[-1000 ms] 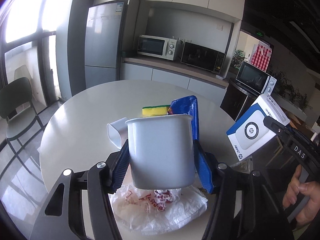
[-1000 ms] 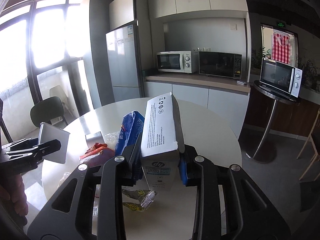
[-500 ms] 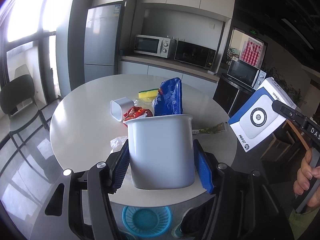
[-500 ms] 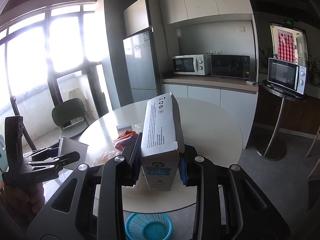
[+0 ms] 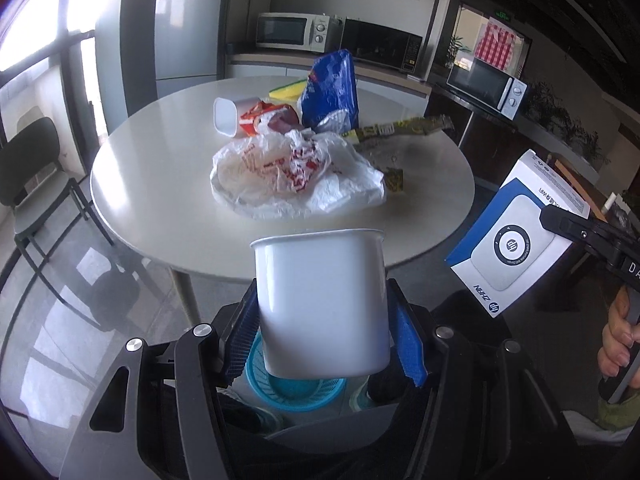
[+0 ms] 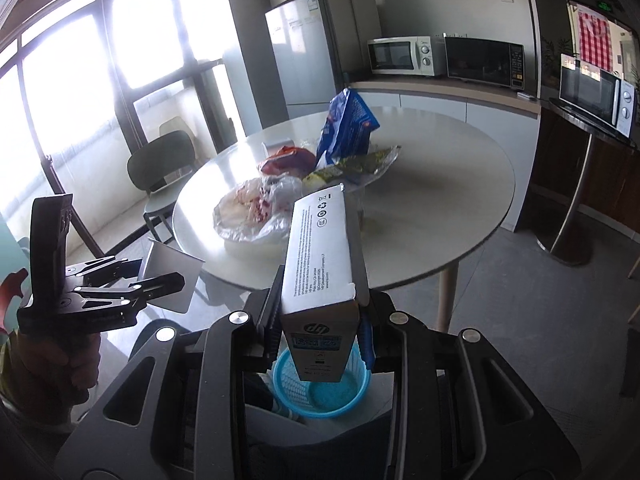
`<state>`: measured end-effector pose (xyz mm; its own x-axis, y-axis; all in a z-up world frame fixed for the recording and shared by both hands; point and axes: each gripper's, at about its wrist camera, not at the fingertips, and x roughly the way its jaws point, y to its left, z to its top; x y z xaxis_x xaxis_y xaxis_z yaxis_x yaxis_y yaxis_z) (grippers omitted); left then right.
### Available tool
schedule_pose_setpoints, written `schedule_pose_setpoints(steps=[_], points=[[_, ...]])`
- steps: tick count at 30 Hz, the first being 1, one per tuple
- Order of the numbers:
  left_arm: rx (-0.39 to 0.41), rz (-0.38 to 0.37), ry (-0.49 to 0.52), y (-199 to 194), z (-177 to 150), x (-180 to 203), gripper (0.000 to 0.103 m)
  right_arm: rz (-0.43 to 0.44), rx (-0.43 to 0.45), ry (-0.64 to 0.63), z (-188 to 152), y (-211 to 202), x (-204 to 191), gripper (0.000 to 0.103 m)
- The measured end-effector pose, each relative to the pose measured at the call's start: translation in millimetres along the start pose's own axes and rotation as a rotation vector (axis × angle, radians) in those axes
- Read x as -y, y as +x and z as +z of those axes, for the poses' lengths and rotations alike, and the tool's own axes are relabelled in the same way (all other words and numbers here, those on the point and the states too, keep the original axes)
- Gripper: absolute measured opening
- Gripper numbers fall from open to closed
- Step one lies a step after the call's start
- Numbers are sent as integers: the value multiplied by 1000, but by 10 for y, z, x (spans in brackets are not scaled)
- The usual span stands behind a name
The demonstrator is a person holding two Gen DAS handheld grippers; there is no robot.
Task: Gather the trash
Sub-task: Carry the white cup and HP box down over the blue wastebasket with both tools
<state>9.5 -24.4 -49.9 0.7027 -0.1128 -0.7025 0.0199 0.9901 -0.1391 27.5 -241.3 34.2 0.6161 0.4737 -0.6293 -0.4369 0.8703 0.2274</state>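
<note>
The left gripper [image 5: 326,336] clamps a white cup [image 5: 322,300] and the right gripper [image 6: 318,330] clamps a router box [image 6: 322,256], each above the blue basket [image 6: 320,394] at 6 o'clock.

A glossy white cup [image 5: 322,304], smooth like enamel, is seen. A printed cardboard box [image 6: 322,268] looks matt. The bag [image 5: 288,172] is crinkled thin plastic; the basket [image 6: 320,390] is perforated blue plastic.

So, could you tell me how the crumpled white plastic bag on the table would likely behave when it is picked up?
The white plastic bag looks thin and crumpled, so it would probably be floppy and sag from a single pinch. It lies loosely heaped on the round table, which suggests it is very light. Its glossy film may slip between pads.
</note>
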Motion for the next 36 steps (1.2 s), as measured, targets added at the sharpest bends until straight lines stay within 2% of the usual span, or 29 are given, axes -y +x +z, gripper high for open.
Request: schedule_pose_setpoints(steps=[9, 13, 21, 27, 31, 36], points=[[-161, -15, -20, 576, -529, -77, 60, 32, -183, 8, -556, 623, -2, 29], [-228, 22, -26, 903, -765, -134, 60, 45, -257, 5, -785, 947, -3, 29], [-354, 34, -112, 1511, -1109, -402, 60, 56, -394, 60, -1197, 1734, 126, 29], [-427, 23, -216, 1831, -1186, -649, 60, 35, -465, 39, -1370, 2263, 138, 29], [-459, 45, -246, 1972, -1192, -686, 60, 7, -522, 30, -1478, 2623, 137, 29], [-500, 45, -278, 2182, -1164, -700, 60, 22, -610, 51, -1635, 3059, 113, 29]])
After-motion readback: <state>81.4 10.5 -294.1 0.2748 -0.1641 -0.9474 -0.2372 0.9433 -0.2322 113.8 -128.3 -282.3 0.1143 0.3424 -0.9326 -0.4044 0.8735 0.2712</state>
